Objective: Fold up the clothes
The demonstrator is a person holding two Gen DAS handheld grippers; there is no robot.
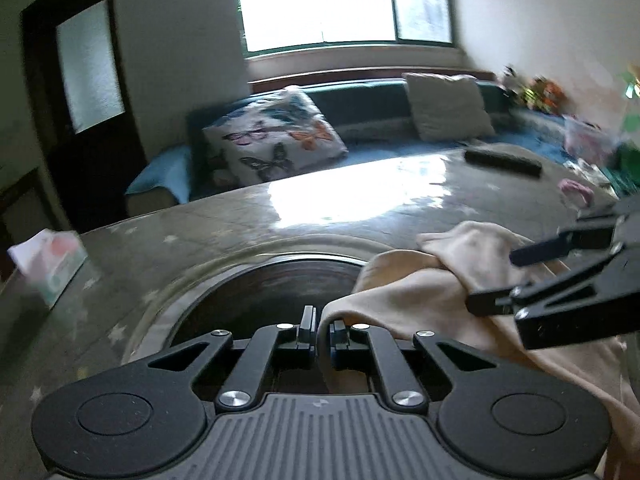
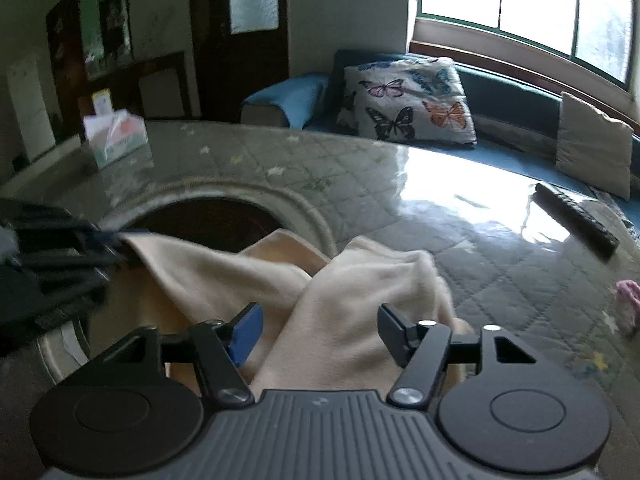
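A cream cloth garment (image 1: 420, 292) lies bunched on the glass-topped table (image 1: 240, 216), partly over its round dark centre (image 1: 256, 292). My left gripper (image 1: 320, 330) is shut on an edge of the cloth, which runs up between its fingers. In the right wrist view the left gripper (image 2: 108, 246) holds the cloth's (image 2: 352, 300) left corner lifted. My right gripper (image 2: 320, 334) is open, its fingers on either side of a raised fold of the cloth. It shows at the right of the left wrist view (image 1: 492, 280), over the cloth.
A tissue box (image 2: 116, 136) stands at the table's far left. A dark remote (image 2: 576, 216) lies at the far right, with a small pink item (image 2: 628, 292) near it. Behind the table a blue sofa (image 2: 500, 88) carries a butterfly cushion (image 2: 408, 100) and a beige cushion (image 2: 592, 144).
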